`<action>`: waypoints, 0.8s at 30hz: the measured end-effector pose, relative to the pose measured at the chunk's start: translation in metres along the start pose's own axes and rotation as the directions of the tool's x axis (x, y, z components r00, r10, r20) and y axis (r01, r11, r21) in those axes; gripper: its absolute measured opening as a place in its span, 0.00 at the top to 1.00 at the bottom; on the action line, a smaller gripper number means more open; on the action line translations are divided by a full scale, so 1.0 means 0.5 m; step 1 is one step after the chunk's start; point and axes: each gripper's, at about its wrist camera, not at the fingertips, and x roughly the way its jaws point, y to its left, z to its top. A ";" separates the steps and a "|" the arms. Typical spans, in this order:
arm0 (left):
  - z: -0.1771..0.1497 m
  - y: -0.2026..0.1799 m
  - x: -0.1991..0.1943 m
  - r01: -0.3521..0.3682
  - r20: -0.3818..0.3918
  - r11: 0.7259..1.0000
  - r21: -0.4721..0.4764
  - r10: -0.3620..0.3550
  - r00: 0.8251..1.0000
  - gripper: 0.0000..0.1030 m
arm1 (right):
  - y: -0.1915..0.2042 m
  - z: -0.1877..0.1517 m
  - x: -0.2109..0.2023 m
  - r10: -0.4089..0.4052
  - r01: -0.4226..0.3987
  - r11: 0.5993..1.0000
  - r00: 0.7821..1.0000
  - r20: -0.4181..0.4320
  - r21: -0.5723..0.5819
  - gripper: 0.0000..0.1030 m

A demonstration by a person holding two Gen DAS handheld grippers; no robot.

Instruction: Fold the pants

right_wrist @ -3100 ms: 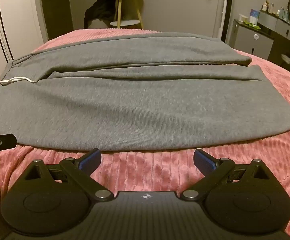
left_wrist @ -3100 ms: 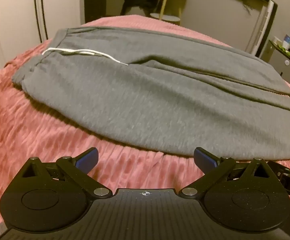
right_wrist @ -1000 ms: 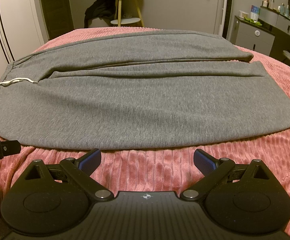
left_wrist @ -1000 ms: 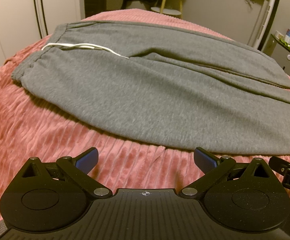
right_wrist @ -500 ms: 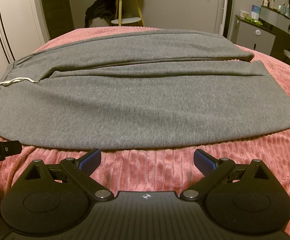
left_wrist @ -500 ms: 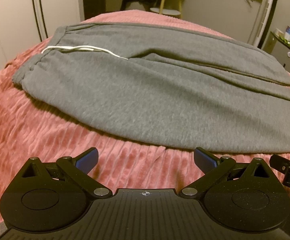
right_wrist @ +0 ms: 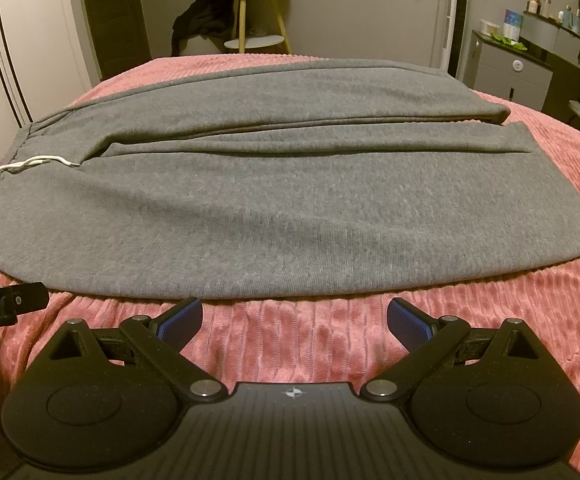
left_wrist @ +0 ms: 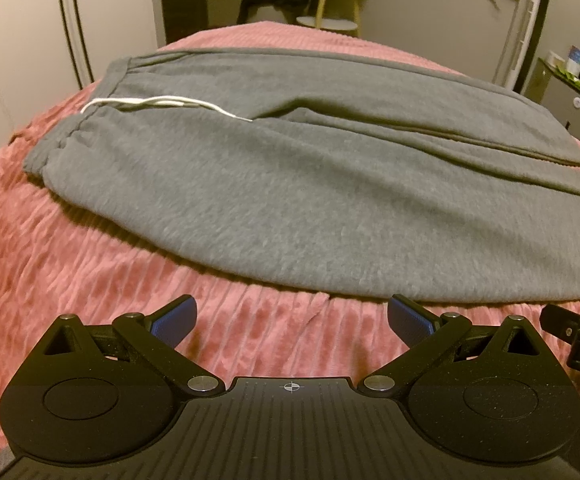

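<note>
My left gripper [left_wrist: 291, 320] hangs wide open and holds nothing, just short of the near edge of the grey fleece pants [left_wrist: 290, 184]. They lie flat across the ribbed pink bedspread [left_wrist: 70, 240], white drawstring [left_wrist: 162, 104] at the waistband on the left. My right gripper [right_wrist: 294, 322] gapes equally wide, empty, above the bedspread.

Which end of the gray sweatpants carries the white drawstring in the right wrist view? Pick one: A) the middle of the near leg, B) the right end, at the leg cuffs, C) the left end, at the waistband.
C: the white drawstring lies at the waistband on the left end of the gray sweatpants.
</note>
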 end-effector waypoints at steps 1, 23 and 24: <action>0.000 -0.002 0.001 0.000 -0.001 1.000 0.003 0.000 1.000 0.00 | 0.000 0.000 0.000 0.001 -0.001 1.000 1.000 0.000 0.000 0.04; 0.216 0.000 0.050 -0.115 0.139 0.976 -0.182 0.142 0.980 0.00 | -0.205 0.149 0.134 -0.093 0.096 0.975 0.995 -0.025 0.201 0.04; 0.237 0.004 0.067 -0.122 0.158 0.967 -0.221 0.159 0.975 0.00 | -0.221 0.154 0.156 -0.102 0.110 0.971 0.994 -0.048 0.212 0.04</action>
